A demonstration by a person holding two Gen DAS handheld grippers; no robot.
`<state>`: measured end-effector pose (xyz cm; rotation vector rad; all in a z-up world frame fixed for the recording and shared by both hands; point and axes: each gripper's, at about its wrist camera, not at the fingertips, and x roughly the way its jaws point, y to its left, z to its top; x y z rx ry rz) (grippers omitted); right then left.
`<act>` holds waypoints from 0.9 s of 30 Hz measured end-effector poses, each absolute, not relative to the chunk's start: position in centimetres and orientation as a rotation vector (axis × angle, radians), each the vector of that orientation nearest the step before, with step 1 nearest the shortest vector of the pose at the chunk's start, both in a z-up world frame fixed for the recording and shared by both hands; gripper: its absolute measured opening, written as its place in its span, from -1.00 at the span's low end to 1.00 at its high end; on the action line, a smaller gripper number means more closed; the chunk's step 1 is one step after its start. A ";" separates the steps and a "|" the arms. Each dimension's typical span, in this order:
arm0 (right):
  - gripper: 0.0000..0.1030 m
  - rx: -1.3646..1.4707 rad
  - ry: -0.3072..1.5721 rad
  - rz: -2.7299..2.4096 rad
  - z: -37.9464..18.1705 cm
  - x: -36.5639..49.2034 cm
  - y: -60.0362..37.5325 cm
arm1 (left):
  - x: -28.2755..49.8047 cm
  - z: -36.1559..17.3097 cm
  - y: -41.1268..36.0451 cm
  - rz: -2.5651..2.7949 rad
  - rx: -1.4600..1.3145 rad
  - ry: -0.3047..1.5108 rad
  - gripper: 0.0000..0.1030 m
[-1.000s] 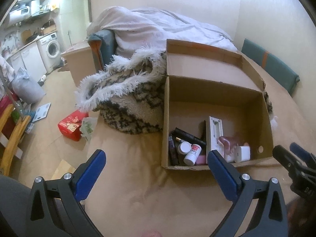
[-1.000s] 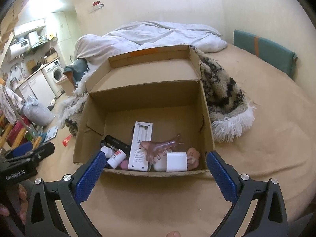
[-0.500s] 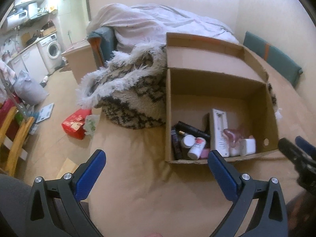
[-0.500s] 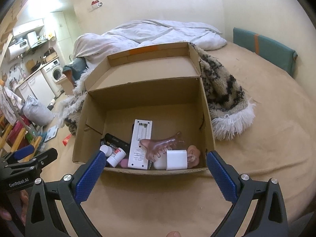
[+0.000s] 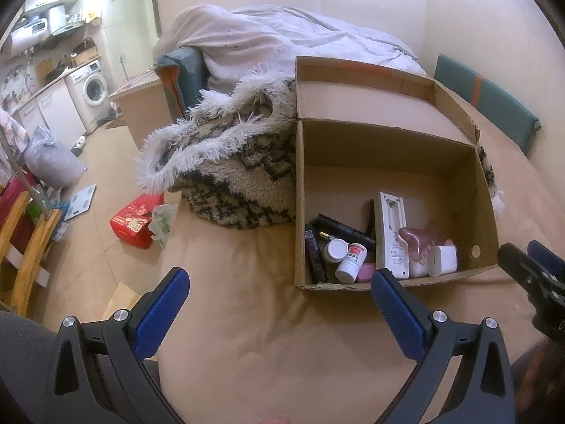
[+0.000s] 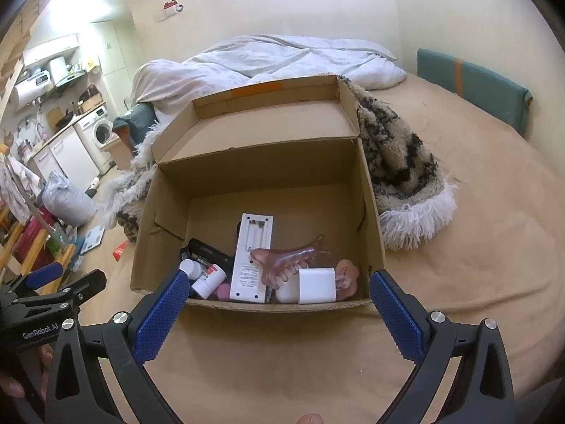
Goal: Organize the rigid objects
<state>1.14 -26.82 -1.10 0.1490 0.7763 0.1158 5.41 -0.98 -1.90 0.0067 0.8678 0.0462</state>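
Both grippers, left (image 5: 279,295) and right (image 6: 277,295), are hovering with jaws released and empty before the cardboard box (image 6: 261,168) sitting on the bed (image 6: 476,247), its remote (image 6: 252,258) and hair claw (image 6: 287,259) inside.

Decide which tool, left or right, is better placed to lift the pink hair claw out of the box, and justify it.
Right, probably. The right tool faces the cardboard box squarely, open, with the pink hair claw centred ahead. The left tool sits off the box's left corner, the claw beyond its right finger.

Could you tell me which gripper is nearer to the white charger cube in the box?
Right. The right gripper faces the box's near wall with the white cube just beyond it between its fingers; the left gripper sits farther left, off the box's corner.
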 end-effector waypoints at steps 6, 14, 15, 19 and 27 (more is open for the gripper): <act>1.00 0.149 0.775 0.117 -1.1 1.1 -26.8 | 5.4 -1.8 -1.0 0.042 0.004 0.864 0.99; 1.00 0.149 0.775 0.115 -1.1 1.1 -26.8 | 5.4 -1.6 -1.0 0.044 -0.003 0.862 0.99; 1.00 0.149 0.775 0.115 -1.1 1.1 -26.8 | 5.3 -1.6 -0.9 0.045 -0.002 0.861 0.99; 1.00 0.149 0.775 0.116 -1.1 1.1 -26.8 | 5.4 -1.6 -0.9 0.048 -0.005 0.860 0.99; 1.00 0.149 0.774 0.117 -1.1 1.1 -26.8 | 5.4 -1.5 -0.9 0.049 -0.006 0.857 0.99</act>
